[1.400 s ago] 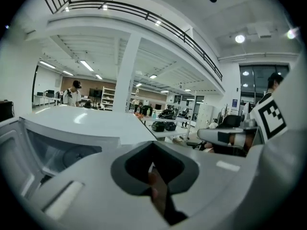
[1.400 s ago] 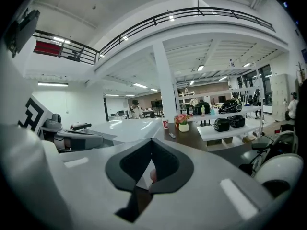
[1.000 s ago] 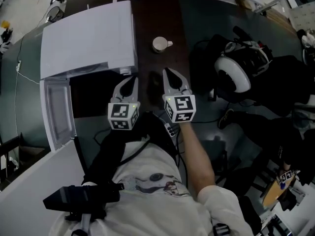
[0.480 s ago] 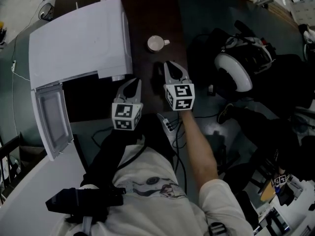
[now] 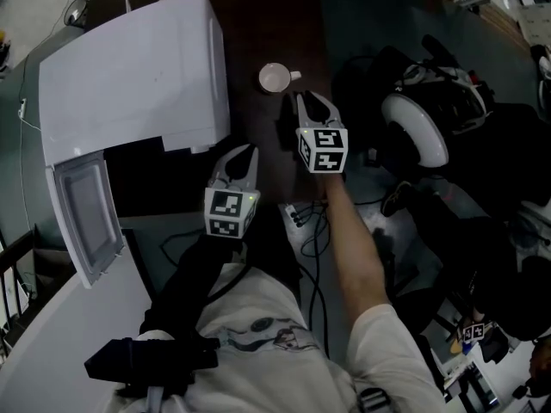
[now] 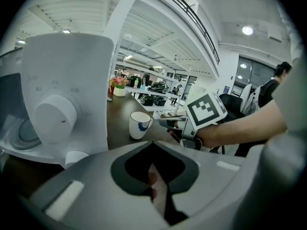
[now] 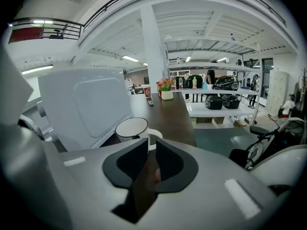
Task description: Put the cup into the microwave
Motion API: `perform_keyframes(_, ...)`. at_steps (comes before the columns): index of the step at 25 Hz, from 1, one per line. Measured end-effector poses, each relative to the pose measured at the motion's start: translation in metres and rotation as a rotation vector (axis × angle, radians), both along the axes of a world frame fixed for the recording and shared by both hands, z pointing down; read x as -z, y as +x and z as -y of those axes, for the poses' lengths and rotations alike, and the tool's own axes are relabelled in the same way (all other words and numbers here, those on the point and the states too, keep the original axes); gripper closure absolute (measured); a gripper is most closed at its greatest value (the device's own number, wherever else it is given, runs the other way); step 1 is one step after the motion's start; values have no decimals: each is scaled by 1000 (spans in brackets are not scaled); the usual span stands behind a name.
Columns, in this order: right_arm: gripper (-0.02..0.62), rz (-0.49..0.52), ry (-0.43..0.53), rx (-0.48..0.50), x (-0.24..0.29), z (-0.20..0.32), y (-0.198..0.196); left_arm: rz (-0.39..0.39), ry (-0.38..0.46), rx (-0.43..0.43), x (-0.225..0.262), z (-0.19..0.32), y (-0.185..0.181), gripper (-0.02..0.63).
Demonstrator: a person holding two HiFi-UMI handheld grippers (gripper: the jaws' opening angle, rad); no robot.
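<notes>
Position: we see white ceramic cup (image 5: 275, 77) upright on dark worktop (image 5: 269, 20), beside white microwave (image 5: 129, 76) | right tool (image 5: 315, 101): jaws just opening, narrow gap, empty, near cup | left tool (image 5: 248, 151): closed, empty

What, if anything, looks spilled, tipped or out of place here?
Nothing stands out. The cup stands upright on the table, nothing spilled around it, and the microwave has its door swung open.
</notes>
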State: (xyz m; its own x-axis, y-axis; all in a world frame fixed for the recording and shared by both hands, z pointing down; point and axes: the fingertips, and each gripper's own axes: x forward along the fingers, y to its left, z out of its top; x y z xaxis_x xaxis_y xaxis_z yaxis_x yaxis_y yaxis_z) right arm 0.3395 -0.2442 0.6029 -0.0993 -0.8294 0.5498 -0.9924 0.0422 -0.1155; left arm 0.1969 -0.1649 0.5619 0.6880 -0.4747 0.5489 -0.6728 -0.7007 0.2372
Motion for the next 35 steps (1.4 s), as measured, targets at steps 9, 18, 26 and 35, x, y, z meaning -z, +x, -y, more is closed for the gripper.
perform_keyframes(9, 488, -23, -46, 42, -32, 28, 11, 6, -35, 2, -14, 5, 3, 606)
perform_keyframes(18, 479, -10, -31, 76, -47, 54, 10, 4, -60, -8, -18, -1, 1, 606)
perform_keyframes(26, 463, 8, 44, 56, -44, 68, 13, 13, -74, -8, -25, -6, -4, 606)
perform_keyframes(35, 548, -13, 80, 146, -36, 71, -3, 35, -82, -16, -31, -11, -8, 606)
